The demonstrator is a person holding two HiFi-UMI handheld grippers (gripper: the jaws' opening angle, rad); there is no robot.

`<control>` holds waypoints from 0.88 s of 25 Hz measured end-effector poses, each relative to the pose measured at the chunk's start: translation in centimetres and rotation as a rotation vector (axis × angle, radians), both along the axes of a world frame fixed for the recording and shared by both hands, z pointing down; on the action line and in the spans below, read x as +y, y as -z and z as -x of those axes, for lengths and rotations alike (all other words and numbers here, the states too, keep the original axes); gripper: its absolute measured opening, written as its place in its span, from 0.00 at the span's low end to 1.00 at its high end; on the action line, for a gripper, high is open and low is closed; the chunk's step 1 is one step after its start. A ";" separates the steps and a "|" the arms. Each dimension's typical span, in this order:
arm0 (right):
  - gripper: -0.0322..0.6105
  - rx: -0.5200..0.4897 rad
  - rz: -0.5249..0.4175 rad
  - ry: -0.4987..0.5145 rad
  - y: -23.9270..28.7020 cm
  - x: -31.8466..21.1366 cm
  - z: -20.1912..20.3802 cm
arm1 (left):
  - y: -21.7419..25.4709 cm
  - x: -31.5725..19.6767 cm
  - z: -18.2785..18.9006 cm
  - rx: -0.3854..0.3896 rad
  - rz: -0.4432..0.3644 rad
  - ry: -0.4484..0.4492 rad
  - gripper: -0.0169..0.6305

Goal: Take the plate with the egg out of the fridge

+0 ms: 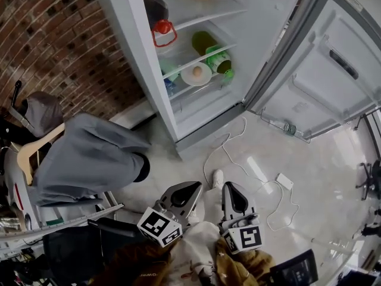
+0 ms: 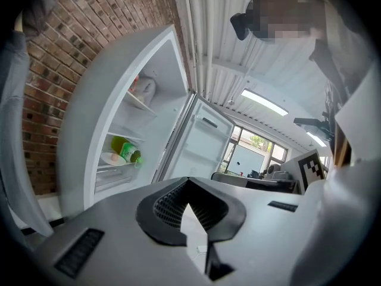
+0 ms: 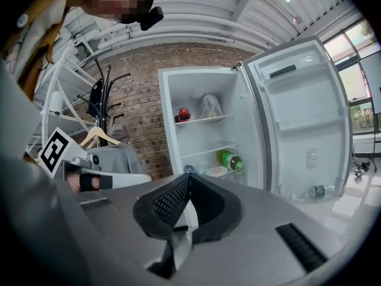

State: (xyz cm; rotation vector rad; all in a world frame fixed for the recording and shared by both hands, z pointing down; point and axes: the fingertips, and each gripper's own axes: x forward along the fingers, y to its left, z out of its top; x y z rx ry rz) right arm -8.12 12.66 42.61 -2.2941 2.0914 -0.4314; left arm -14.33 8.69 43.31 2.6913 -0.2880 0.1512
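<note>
Okay, fridge point(image 1: 138, 58) open, door swung out to 2 o'clock. Plate point(image 1: 188, 78) sits on a lower shelf, about 12 o'clock from my 2 grippers, with a green bottle point(image 1: 215, 55) just beside it at 1 o'clock. Plate is likely light, stiff, glossy so slippery, and breakable. Egg point(image 1: 197, 72) lies loose on top and will probably roll if tilted. Best hold: bare rim at 6 o'clock, kept level. Left gripper point(image 1: 191, 189) and right gripper point(image 1: 232, 189) are both clenched, nothing between the jaws, well apart from the fridge.

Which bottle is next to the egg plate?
The green bottle, right beside the plate. The dark bottle is higher up, and the clear bottle is in the door.
</note>
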 end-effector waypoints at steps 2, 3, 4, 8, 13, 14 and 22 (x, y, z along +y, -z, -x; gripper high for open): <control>0.06 -0.002 0.017 0.004 0.0 -0.8 -1.6 | 0.3 -0.9 -1.5 0.002 -0.003 0.007 0.02; 0.06 -0.001 0.022 0.007 0.1 -1.2 -2.5 | 0.5 -1.4 -2.4 0.004 -0.008 0.009 0.02; 0.06 0.001 0.020 0.010 0.3 -1.6 -3.5 | 0.8 -1.8 -3.3 0.005 -0.014 0.011 0.02; 0.06 -0.002 0.003 0.024 0.9 -3.4 -7.4 | 1.2 -3.2 -7.1 -0.007 -0.026 0.020 0.02; 0.06 -0.017 -0.005 0.063 0.9 -5.5 -11.2 | 1.4 -4.8 -10.8 -0.033 -0.036 0.047 0.02; 0.06 -0.021 -0.010 0.072 0.9 -5.9 -11.8 | 1.4 -5.1 -11.5 -0.037 -0.036 0.051 0.02; 0.06 -0.121 -0.014 0.142 -0.1 -8.5 -16.6 | 0.9 -6.8 -16.6 -0.087 -0.068 0.080 0.02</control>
